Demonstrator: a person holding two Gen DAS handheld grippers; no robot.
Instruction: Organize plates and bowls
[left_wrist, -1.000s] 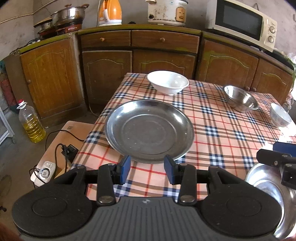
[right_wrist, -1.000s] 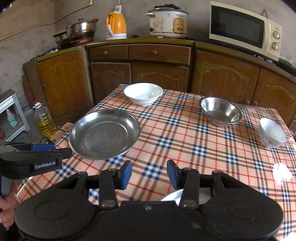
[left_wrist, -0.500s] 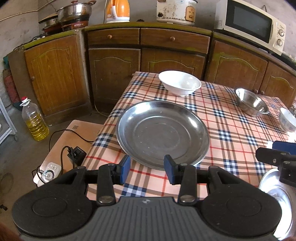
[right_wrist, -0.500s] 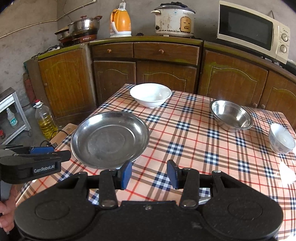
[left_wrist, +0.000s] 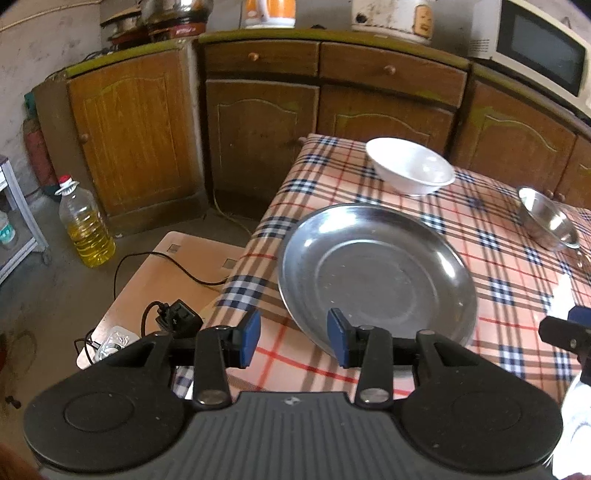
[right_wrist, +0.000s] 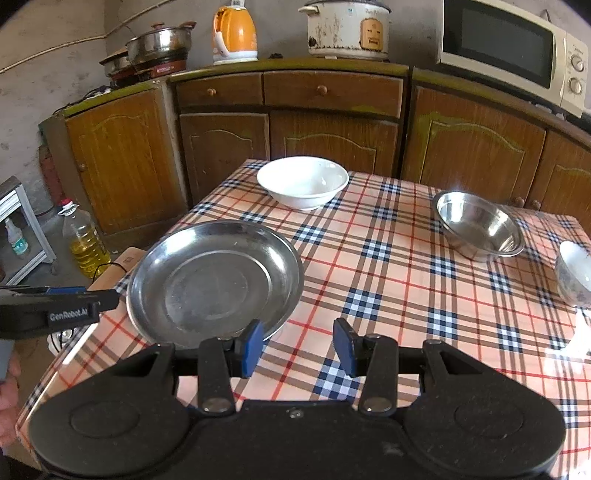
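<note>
On the checked tablecloth (right_wrist: 388, 266), near its left edge, a steel plate (right_wrist: 214, 280) is seen — a white bowl (right_wrist: 303, 181) beyond it. Both the left gripper (left_wrist: 293, 338) and right gripper (right_wrist: 298, 345) are held spread apart, nothing grasped.

Bare checked tablecloth (right_wrist: 388, 280) lies open between the wide round steel plate (right_wrist: 214, 280), the white ceramic bowl (right_wrist: 303, 181) behind it and the steel bowl (right_wrist: 476, 225) well right.
</note>
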